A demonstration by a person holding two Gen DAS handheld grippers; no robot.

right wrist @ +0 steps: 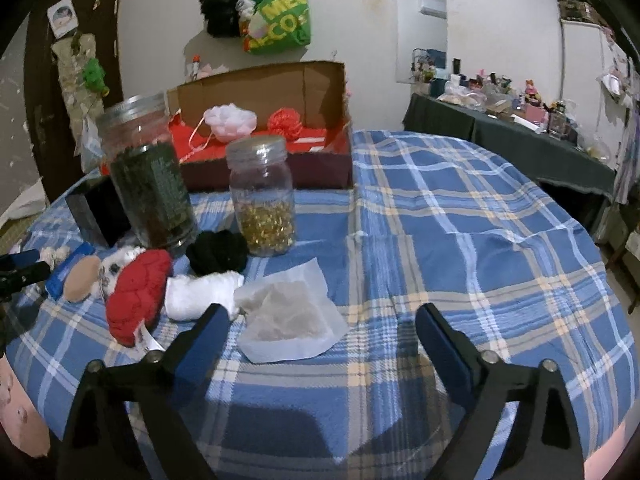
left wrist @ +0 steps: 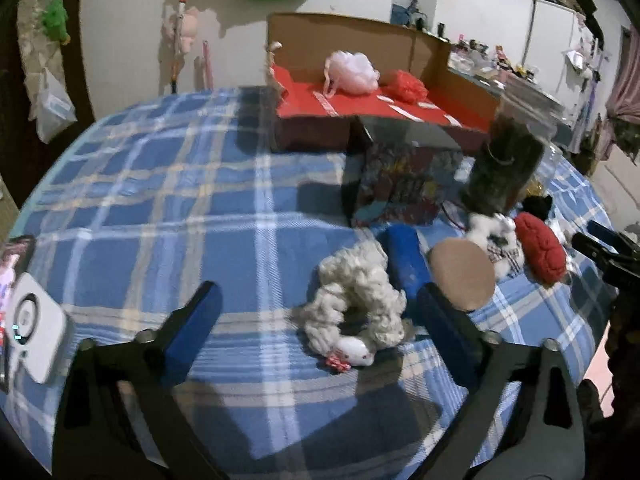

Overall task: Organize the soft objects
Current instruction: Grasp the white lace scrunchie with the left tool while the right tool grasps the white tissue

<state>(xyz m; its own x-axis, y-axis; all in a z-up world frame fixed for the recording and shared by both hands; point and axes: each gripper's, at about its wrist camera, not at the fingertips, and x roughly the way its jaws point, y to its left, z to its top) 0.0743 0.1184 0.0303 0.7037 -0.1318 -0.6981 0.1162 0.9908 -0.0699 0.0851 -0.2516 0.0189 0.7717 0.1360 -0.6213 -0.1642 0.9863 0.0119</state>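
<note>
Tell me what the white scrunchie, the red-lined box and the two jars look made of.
White scrunchie: fuzzy, matte fabric, probably plush. Box: brown corrugated cardboard, raw flaps, red lining. Two jars: clear glossy glass or plastic; lids look metal.

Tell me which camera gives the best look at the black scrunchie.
The right wrist view. There the black scrunchie lies in full sight on the plaid cloth, in front of the jar of gold bits. The left wrist view shows only a dark sliver of it behind the red knitted piece.
</note>
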